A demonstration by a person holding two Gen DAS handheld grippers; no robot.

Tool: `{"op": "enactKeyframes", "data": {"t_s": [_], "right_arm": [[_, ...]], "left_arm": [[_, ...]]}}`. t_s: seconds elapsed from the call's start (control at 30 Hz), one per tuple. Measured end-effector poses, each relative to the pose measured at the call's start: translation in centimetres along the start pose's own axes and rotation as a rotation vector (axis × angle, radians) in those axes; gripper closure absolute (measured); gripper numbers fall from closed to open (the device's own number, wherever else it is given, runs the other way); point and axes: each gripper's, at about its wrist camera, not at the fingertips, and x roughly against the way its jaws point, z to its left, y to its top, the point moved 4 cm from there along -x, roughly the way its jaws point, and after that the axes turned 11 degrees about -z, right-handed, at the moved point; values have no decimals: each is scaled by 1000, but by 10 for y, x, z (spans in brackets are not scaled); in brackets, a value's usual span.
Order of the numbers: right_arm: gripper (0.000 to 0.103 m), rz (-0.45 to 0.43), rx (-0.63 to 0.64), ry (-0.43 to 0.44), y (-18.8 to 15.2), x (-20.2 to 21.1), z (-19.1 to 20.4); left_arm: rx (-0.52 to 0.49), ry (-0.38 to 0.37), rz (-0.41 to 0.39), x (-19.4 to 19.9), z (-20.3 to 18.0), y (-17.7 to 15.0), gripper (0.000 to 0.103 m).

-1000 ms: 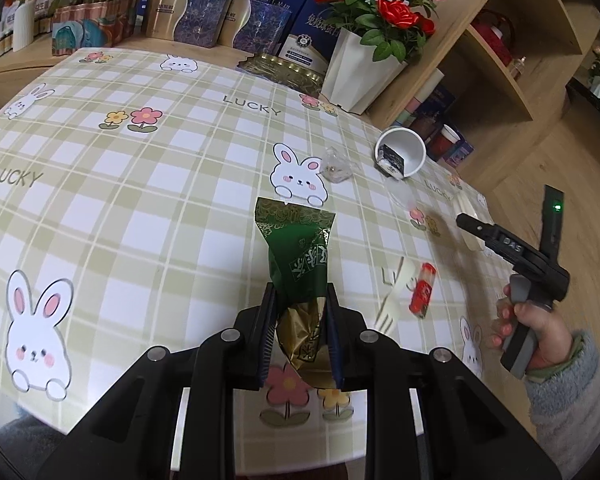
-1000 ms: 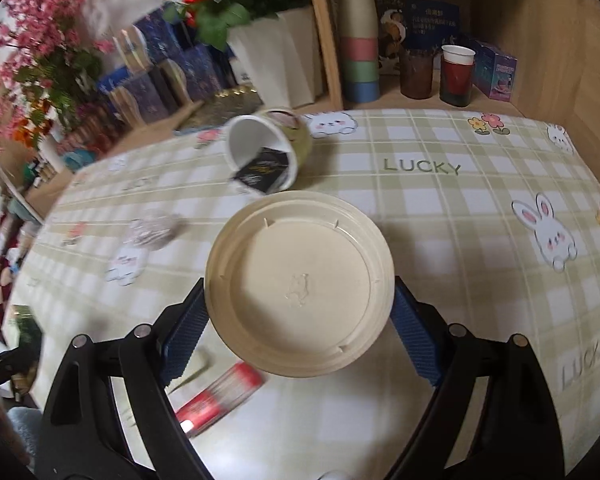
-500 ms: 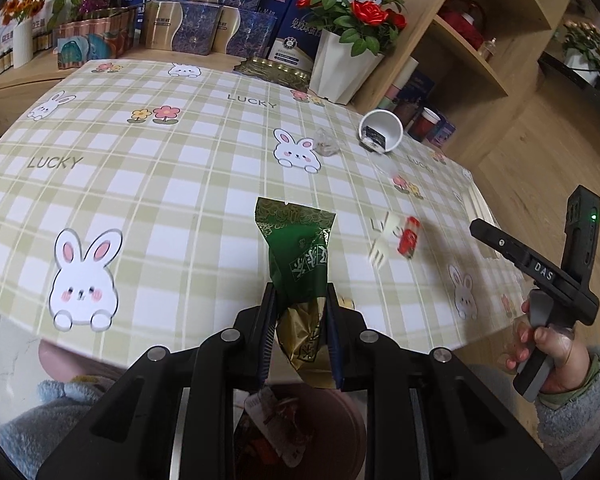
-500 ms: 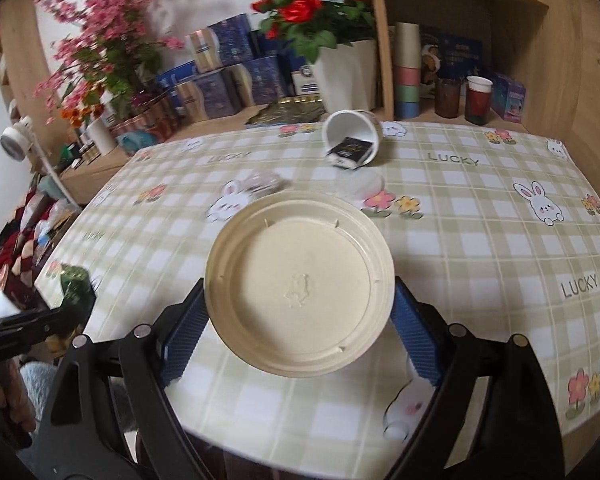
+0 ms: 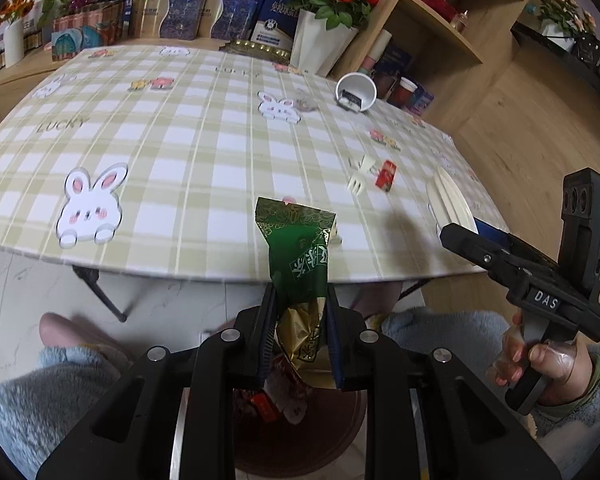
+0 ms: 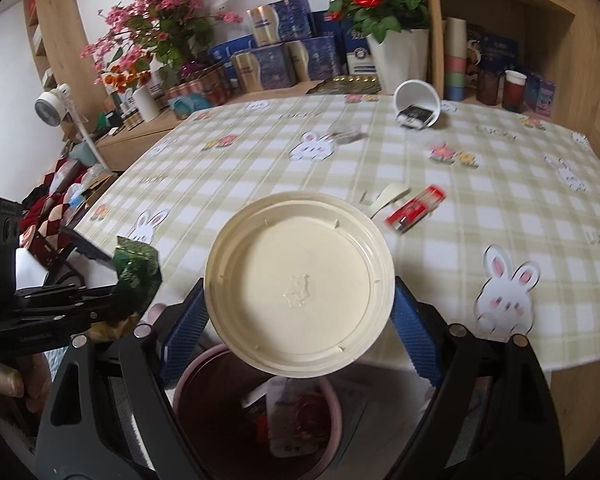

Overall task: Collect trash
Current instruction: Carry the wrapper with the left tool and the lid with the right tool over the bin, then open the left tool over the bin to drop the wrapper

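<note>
My left gripper (image 5: 300,312) is shut on a green and gold snack wrapper (image 5: 298,248) and holds it past the table's front edge, above a dark red trash bin (image 5: 296,428) with litter inside. My right gripper (image 6: 300,308) is shut on a cream plastic lid (image 6: 299,282), also above the bin (image 6: 220,412). The right gripper (image 5: 460,236) with the lid edge-on shows in the left wrist view, the left gripper (image 6: 112,280) with the wrapper in the right wrist view. On the table lie a red wrapper (image 6: 414,209), a cream fork (image 5: 359,174), clear crumpled plastic (image 6: 346,133) and a tipped white cup (image 6: 417,106).
The table wears a green checked cloth with rabbits (image 5: 160,152). A white pot of red roses (image 5: 320,40), blue boxes (image 5: 188,16) and wooden shelves (image 5: 440,12) stand behind it. My knees in grey fleece (image 5: 40,392) flank the bin.
Both grippers have drawn back from over the table to past its front edge, above the bin, each keeping its hold. The table items have not moved.
</note>
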Motion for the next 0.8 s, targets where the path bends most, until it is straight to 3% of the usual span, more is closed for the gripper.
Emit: {"op": "enactKeyframes", "data": {"t_s": [0.17, 0.33, 0.63, 0.8], "right_arm": [[17, 5, 5, 19, -25, 9, 20], [17, 33, -21, 50, -46, 13, 31], [17, 52, -11, 62, -61, 16, 40], [17, 64, -20, 67, -65, 14, 40]], "left_arm": [[-29, 19, 47, 4, 4, -26, 81], [19, 33, 106, 0, 16, -47, 81], [65, 26, 192, -13, 16, -72, 81], [64, 22, 200, -14, 15, -73, 81]]}}
